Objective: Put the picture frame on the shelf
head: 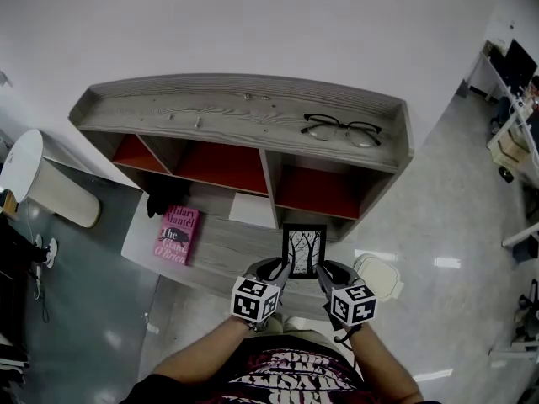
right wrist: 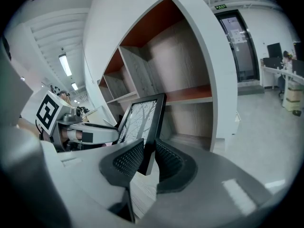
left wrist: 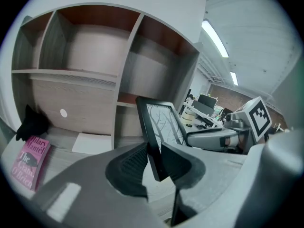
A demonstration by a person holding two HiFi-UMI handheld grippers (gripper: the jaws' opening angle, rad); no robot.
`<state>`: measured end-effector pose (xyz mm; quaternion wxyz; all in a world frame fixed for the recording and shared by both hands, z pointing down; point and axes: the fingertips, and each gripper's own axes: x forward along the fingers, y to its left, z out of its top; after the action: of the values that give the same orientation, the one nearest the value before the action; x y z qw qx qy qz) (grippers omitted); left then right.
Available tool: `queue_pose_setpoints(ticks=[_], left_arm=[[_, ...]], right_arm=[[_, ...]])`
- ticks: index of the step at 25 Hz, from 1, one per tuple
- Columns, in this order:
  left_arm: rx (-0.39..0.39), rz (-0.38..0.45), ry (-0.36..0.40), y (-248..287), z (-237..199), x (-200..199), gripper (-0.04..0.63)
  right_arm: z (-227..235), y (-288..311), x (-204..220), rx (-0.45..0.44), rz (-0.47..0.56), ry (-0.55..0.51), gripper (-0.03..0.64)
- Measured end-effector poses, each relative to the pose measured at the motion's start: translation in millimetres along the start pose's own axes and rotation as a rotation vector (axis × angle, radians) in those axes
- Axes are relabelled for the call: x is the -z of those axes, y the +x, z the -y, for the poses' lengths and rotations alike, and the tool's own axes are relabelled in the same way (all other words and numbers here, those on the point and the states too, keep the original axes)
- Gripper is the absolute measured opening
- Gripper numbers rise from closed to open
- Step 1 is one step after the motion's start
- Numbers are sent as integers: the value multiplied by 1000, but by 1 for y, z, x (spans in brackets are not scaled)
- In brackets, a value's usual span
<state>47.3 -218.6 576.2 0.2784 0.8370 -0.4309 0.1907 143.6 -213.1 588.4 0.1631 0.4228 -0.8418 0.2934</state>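
Picture frame (head: 304, 250) is upright, tree print facing the near side, held between both grippers above the near part of the bench (head: 221, 255). It sits just in front of the shelf (head: 244, 108), near the lower right compartment, not inside any. Left gripper (left wrist: 153, 161) jaws are clamped on the frame's left edge. Right gripper (right wrist: 148, 156) jaws are clamped on its right edge. Pink book (head: 177, 234) lies flat on the bench at left, with a black object (head: 165, 200) just beyond it. White sheet (head: 252, 210) lies by the shelf's middle divider. Glasses (head: 340, 130) rest on the shelf top, right side.
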Motion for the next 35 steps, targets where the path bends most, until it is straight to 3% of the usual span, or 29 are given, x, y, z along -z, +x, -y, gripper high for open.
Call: queue_pose_setpoints(ticks=[16, 35], left_arm=[[42, -6, 18, 28, -13, -36, 94], [108, 7, 15, 76, -44, -99, 94]], right_arm=[[21, 14, -34, 53, 28, 2, 101], [56, 49, -90, 100, 92, 92, 106]])
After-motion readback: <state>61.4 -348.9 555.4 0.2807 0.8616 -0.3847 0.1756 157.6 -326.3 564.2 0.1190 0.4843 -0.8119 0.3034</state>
